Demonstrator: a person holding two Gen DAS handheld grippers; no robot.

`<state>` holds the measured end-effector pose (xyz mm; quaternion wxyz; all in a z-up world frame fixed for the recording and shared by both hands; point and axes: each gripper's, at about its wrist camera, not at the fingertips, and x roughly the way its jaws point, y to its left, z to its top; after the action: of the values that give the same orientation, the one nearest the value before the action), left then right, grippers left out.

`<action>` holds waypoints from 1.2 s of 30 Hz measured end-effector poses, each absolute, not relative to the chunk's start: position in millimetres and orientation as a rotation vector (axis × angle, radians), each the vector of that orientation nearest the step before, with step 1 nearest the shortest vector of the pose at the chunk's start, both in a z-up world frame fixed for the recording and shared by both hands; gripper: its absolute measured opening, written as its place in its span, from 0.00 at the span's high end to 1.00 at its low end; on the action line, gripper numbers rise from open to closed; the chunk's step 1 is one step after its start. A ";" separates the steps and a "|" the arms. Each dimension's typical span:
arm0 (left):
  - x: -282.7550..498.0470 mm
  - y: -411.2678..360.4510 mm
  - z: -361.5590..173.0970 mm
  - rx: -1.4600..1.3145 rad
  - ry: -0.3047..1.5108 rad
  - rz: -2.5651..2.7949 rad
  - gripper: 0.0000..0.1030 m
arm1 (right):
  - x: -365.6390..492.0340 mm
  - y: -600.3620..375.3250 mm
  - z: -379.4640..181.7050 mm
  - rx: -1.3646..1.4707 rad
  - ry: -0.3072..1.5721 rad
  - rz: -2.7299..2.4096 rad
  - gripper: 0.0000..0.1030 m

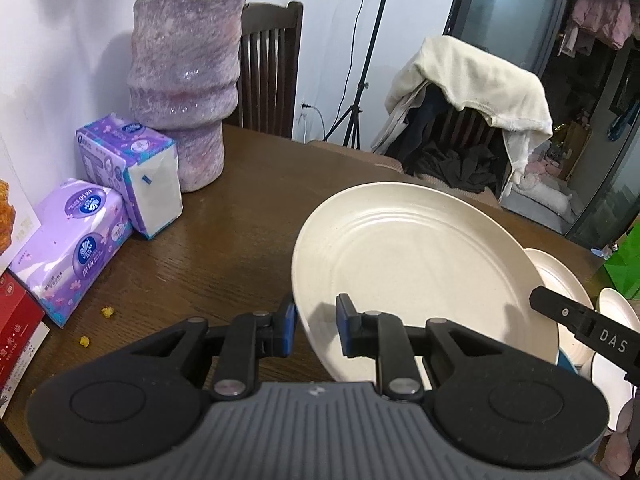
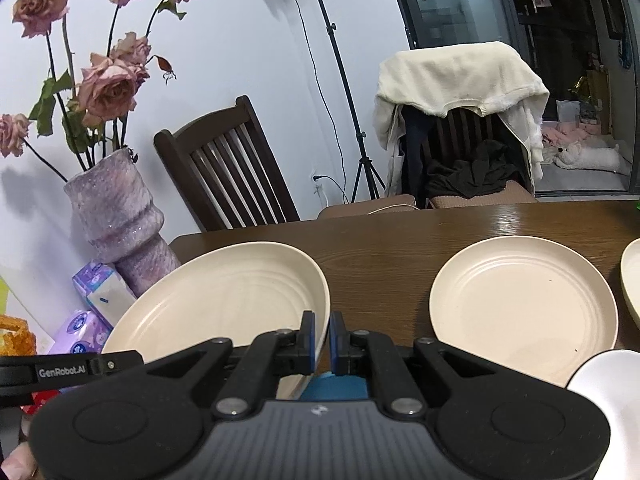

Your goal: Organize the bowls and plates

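The blue object (image 2: 334, 386) (under the held plate (image 2: 224, 304)) stays mostly hidden.

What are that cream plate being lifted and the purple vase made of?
The cream plate looks like matte plastic or a wheat-fibre composite rather than glazed ceramic: dull sheen, tiny dark specks, moulded rings, a thin rim. I can't be sure. The purple vase has a mottled, streaky surface with glittery flecks, perhaps textured glass or coated ceramic; the look leaves it open.
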<state>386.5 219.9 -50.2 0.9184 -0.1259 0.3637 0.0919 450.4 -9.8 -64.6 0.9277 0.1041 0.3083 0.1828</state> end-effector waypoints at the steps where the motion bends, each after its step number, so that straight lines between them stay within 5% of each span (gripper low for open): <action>1: 384.2 217.8 -48.3 -0.256 0.741 0.188 0.80 | 448.8 -11.8 -63.9 0.217 0.630 0.375 0.93; 36: 313.2 162.8 -33.7 -0.234 0.701 0.159 0.80 | 373.3 -71.9 -45.7 0.261 0.582 0.350 0.94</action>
<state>313.2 162.8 -33.7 0.9294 -0.1141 0.3424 0.0775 373.3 -71.9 -45.7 0.9345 0.1278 0.2848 0.1712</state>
